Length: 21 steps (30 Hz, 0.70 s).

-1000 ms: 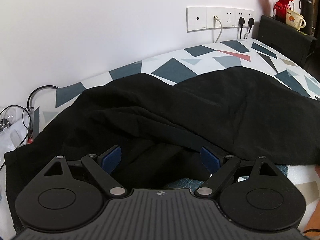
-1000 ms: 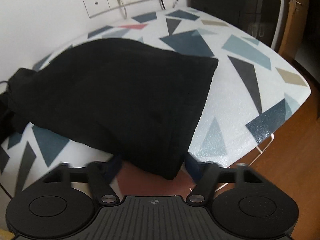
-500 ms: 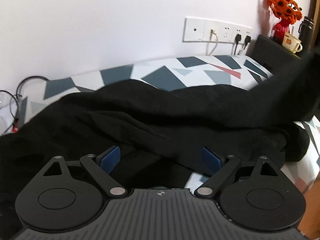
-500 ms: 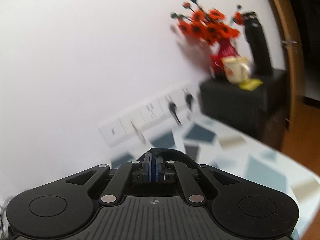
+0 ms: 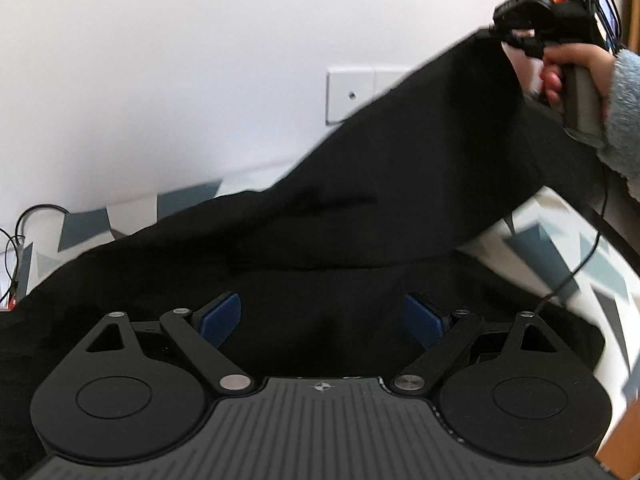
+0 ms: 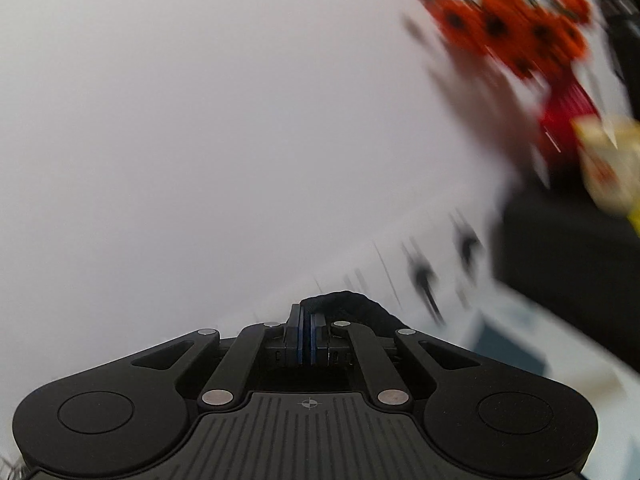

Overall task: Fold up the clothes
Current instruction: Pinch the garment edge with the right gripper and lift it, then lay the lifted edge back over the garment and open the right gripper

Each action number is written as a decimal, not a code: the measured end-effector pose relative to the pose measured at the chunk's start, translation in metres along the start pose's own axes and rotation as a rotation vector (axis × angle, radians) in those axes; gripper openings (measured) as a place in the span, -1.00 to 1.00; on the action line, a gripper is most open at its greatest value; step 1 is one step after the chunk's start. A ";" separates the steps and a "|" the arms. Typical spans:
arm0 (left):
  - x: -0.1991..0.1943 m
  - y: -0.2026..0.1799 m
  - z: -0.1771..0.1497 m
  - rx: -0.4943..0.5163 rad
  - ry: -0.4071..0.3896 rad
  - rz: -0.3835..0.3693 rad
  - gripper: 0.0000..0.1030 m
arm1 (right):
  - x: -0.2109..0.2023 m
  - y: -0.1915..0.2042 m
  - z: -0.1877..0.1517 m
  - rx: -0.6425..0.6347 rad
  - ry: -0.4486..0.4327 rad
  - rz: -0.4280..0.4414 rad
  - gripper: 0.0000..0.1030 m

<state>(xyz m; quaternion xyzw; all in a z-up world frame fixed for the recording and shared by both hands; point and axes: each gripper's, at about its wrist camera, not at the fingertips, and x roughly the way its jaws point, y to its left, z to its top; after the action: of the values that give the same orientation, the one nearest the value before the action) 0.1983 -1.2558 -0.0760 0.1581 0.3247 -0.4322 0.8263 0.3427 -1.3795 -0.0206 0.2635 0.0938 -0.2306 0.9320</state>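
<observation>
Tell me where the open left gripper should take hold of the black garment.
I'd pinch the slack fold of the black garment lying just ahead of the left gripper, coming in low and forward. The right gripper holds one end raised, so the near edge on the table is the free part.

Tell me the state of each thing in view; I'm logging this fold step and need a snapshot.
Left hand-held gripper: open, over the garment, gripping nothing.
Right hand-held gripper: shut on the black garment's edge.
Black garment: one edge lifted high, the rest draped on the table.
Patterned table: partly covered by the garment.
Hand: wrapped around the right gripper's handle.
Orange flowers: blurred, in a red vase.
</observation>
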 end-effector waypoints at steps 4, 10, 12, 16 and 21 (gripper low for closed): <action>0.025 -0.013 0.009 -0.062 0.055 0.068 0.76 | 0.051 -0.006 0.015 -0.050 0.004 0.040 -0.95; 0.036 -0.024 0.001 -0.106 0.115 0.150 0.76 | 0.116 -0.038 -0.040 -0.078 0.286 0.009 -0.27; 0.036 -0.022 -0.003 -0.129 0.136 0.165 0.76 | 0.118 -0.049 -0.058 -0.068 0.367 0.031 -0.24; 0.029 -0.016 -0.016 -0.153 0.172 0.197 0.76 | 0.081 -0.065 -0.090 -0.035 0.466 0.091 -0.24; 0.022 0.001 -0.037 -0.198 0.189 0.177 0.76 | -0.017 -0.081 -0.120 -0.064 0.488 0.158 0.09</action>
<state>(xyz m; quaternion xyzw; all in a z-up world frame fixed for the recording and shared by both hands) 0.1934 -1.2484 -0.1179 0.1439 0.4267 -0.3066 0.8386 0.2831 -1.3699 -0.1530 0.2881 0.3026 -0.0837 0.9047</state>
